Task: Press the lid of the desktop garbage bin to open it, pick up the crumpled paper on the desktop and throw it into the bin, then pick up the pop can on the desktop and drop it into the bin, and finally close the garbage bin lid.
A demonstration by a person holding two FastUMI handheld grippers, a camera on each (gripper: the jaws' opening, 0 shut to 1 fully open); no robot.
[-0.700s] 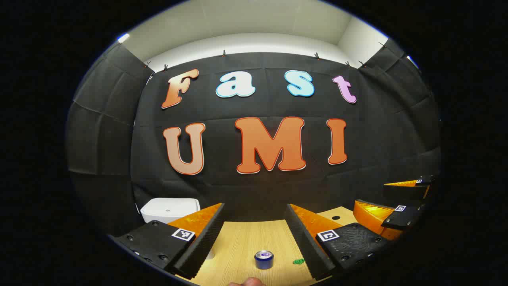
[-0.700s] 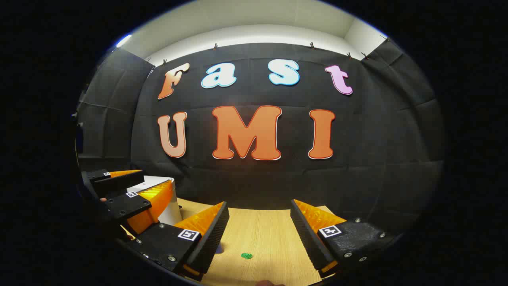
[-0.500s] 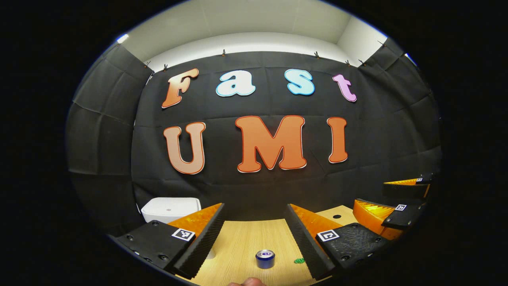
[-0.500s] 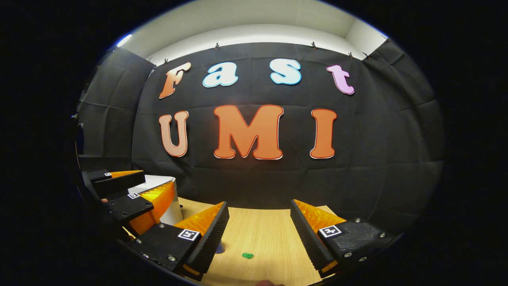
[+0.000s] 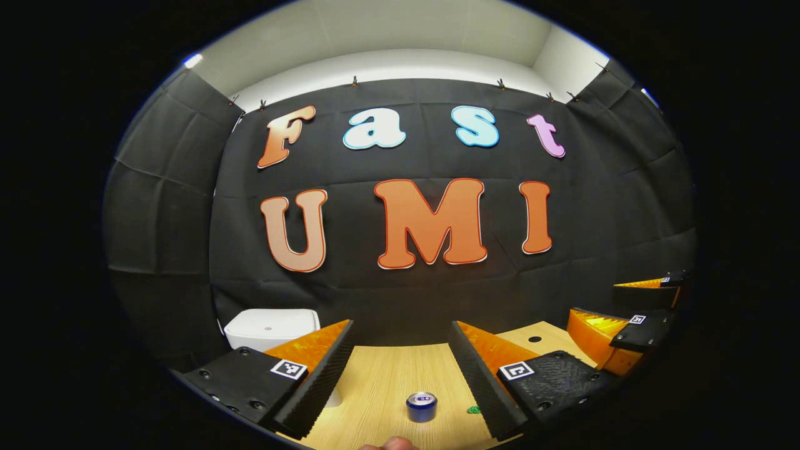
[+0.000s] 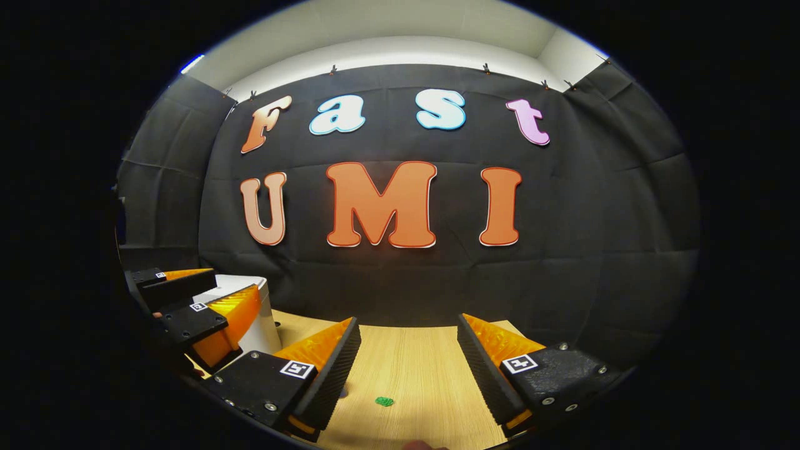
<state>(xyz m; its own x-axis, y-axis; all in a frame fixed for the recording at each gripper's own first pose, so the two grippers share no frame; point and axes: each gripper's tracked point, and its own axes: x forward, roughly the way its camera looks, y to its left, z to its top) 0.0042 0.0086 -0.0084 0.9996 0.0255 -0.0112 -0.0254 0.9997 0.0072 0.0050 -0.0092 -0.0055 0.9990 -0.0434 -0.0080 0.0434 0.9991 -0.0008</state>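
A white garbage bin (image 5: 270,326) with its lid down stands at the table's back left. A blue pop can (image 5: 422,406) stands upright on the wooden table (image 5: 387,375), just ahead of my left gripper (image 5: 400,327), which is open and empty. A small green crumpled paper (image 5: 474,410) lies right of the can. My right gripper (image 5: 625,312) shows at the far right. In the right gripper view, my right gripper (image 6: 407,321) is open and empty above the table, with the green paper (image 6: 384,401) below between its fingers. The left gripper (image 6: 187,300) hangs in front of the bin (image 6: 259,315).
The black cloth wall closes off the table's far edge right behind the bin. A small dark hole (image 5: 534,339) sits in the tabletop at the back right. A fingertip (image 5: 390,444) shows at the bottom edge of the left gripper view.
Both views have drifted slightly: the right gripper has turned a little to the right, the left a little to the left. Both grippers stay open. Bin, can and paper have not moved.
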